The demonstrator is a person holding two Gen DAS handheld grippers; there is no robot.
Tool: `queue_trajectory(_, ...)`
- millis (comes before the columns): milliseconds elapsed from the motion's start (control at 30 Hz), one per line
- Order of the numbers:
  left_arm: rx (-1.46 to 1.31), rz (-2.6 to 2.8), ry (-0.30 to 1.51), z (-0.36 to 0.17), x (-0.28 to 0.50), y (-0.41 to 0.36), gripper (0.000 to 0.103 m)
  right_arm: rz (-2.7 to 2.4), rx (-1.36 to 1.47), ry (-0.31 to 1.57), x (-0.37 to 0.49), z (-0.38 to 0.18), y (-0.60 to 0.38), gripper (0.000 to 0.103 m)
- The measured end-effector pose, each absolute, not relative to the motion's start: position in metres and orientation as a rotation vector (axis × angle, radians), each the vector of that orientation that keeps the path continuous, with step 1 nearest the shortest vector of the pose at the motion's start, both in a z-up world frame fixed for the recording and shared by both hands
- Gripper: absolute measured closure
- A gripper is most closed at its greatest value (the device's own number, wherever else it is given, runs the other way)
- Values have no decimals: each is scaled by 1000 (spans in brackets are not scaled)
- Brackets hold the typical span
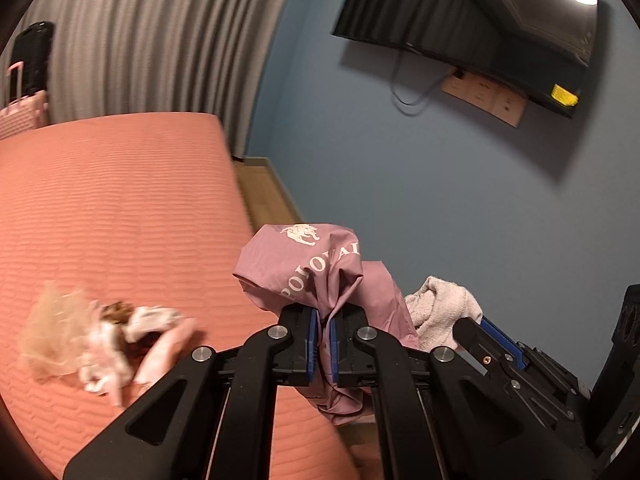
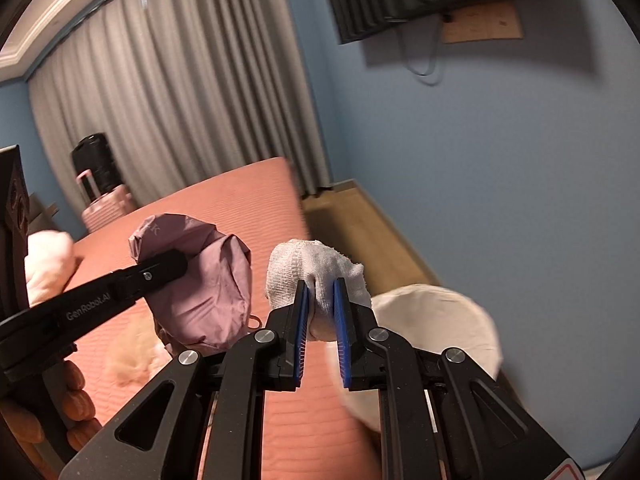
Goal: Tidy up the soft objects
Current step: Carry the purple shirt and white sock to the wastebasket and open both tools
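My left gripper (image 1: pixel 323 314) is shut on a mauve cloth bag (image 1: pixel 316 264) with white lettering, held up above the bed's right edge. The same mauve bag (image 2: pixel 204 284) shows in the right wrist view with the left gripper's finger (image 2: pixel 160 270) across it. My right gripper (image 2: pixel 320 286) is shut on a white knitted cloth (image 2: pixel 316 268), lifted over the bed edge. That white cloth (image 1: pixel 440 308) appears to the right of the bag in the left wrist view. A doll (image 1: pixel 100 336) with blond hair and pale pink clothes lies on the bed, blurred.
The salmon quilted bed (image 1: pixel 120 208) fills the left. A white round basket (image 2: pixel 436 320) stands on the wooden floor (image 2: pixel 360 224) beside the bed, under the right gripper. A pink suitcase (image 2: pixel 104 204), grey curtains (image 2: pixel 180 112) and a wall-mounted TV (image 1: pixel 460 20) lie beyond. A hand (image 2: pixel 76 400) holds the left gripper.
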State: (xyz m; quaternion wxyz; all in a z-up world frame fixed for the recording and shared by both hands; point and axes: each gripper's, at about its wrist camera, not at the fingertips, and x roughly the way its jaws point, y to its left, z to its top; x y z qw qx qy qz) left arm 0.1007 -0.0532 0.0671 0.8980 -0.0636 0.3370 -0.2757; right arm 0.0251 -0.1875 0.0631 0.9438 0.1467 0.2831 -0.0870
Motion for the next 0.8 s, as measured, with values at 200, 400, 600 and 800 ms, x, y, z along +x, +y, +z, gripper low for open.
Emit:
queue_trajectory(200, -97, -639, 733, 56, 110, -103, 97, -253, 324, 586, 19, 51, -228, 90)
queue_trajectory(400, -70, -668, 745, 47, 114, -129, 75, -284, 354, 599, 19, 36, -253, 86)
queue_trajectory(600, -72, -613, 713, 48, 112, -131, 32, -298, 362, 583, 20, 35, -253, 68)
queue_trajectory(800, -84, -574, 721, 46, 115, -122, 32, -293, 360, 581, 27, 40, -246, 61)
